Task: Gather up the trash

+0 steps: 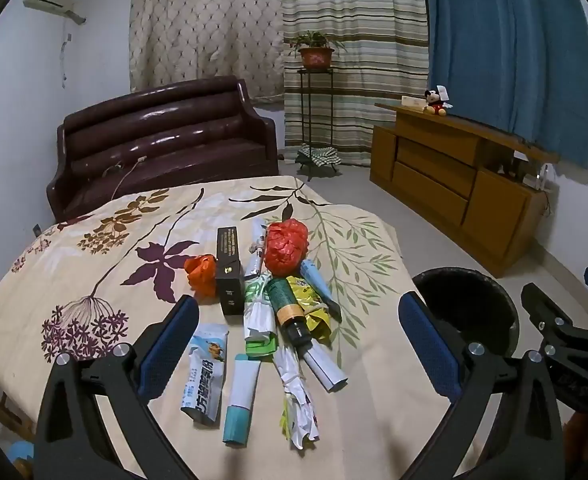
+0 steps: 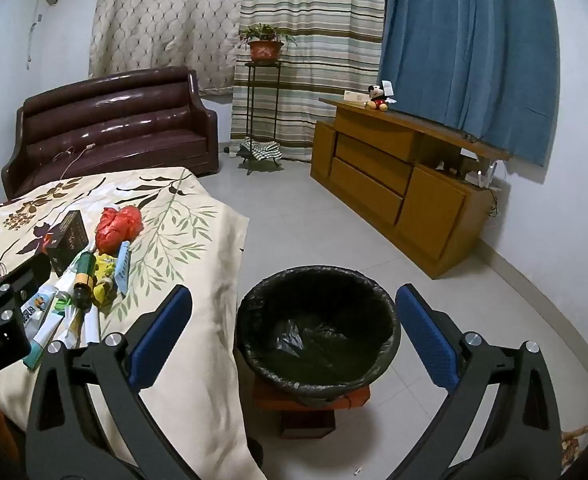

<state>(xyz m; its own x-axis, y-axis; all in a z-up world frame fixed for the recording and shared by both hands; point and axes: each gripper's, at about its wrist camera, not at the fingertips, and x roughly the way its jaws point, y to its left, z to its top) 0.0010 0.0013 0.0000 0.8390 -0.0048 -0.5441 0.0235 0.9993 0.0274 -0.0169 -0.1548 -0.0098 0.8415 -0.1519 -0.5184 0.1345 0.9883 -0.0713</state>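
A pile of trash lies on the floral cloth [image 1: 94, 248]: a red crumpled bag [image 1: 286, 248], an orange bag [image 1: 201, 276], a black box [image 1: 229, 276], a green bottle [image 1: 288, 308], a blue-white pouch [image 1: 206, 376], a teal-capped tube [image 1: 241, 400] and crumpled paper [image 1: 294, 400]. My left gripper [image 1: 298, 304] hovers open over the near end of the pile, holding nothing. The black-lined bin [image 2: 254, 360] stands to the right of the cloth. My right gripper [image 2: 294, 292] is open and empty above the bin's near rim. The pile [image 2: 114, 232] also shows in the right wrist view.
The bin rests on a low reddish stool [image 2: 310, 404] on the tiled floor. A dark leather sofa [image 1: 166, 140] stands behind the cloth-covered surface. Further right are a plant stand [image 1: 314, 112] and a wooden cabinet [image 2: 394, 184]. The cloth hangs down over the edge [image 2: 222, 280] beside the bin.
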